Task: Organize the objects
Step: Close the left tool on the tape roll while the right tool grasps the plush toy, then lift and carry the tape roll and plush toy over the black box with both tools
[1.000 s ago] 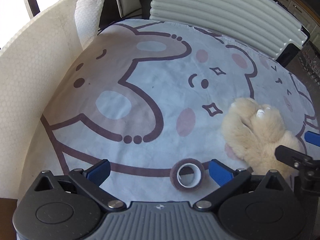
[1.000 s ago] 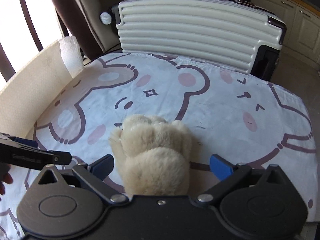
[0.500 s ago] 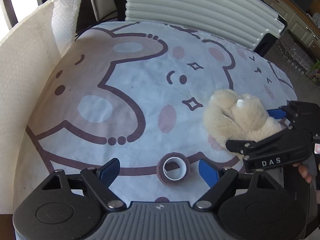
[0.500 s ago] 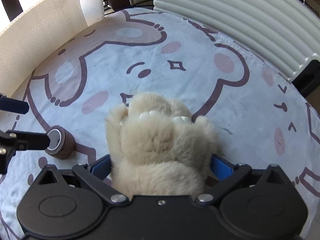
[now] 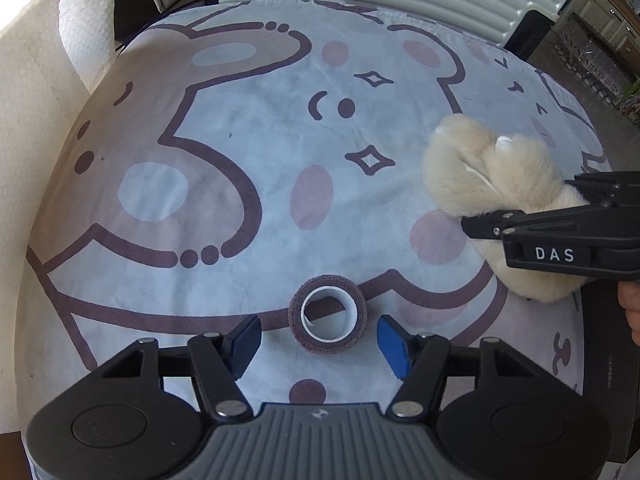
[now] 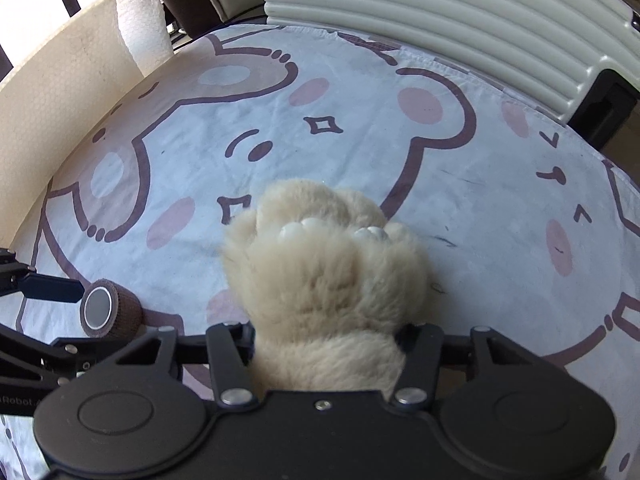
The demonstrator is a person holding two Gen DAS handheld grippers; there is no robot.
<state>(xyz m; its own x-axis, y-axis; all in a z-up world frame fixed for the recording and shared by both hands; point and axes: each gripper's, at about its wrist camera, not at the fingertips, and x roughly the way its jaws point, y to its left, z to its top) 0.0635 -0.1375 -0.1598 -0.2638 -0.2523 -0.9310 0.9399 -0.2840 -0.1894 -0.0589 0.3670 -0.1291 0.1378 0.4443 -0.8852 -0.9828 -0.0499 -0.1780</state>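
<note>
A brown tape roll (image 5: pixel 327 314) with a white core lies on the bear-print cloth, between the blue pads of my left gripper (image 5: pixel 320 342), which is open around it without touching. The roll also shows in the right wrist view (image 6: pixel 110 312). A beige plush paw (image 6: pixel 324 280) is squeezed between the fingers of my right gripper (image 6: pixel 326 344), whose pads are hidden in the fur. In the left wrist view the plush paw (image 5: pixel 492 176) sits at the right with the right gripper's black arm across it.
The bear-print cloth (image 5: pixel 240 128) covers the table. A ribbed white suitcase (image 6: pixel 440 12) stands along the far edge. A cream honeycomb sheet (image 5: pixel 28 160) and a bubble-wrap roll (image 5: pixel 86 12) stand at the left.
My left gripper's jaws have narrowed around the tape roll. My right gripper has closed onto the plush paw, its blue pads now buried in fur.
</note>
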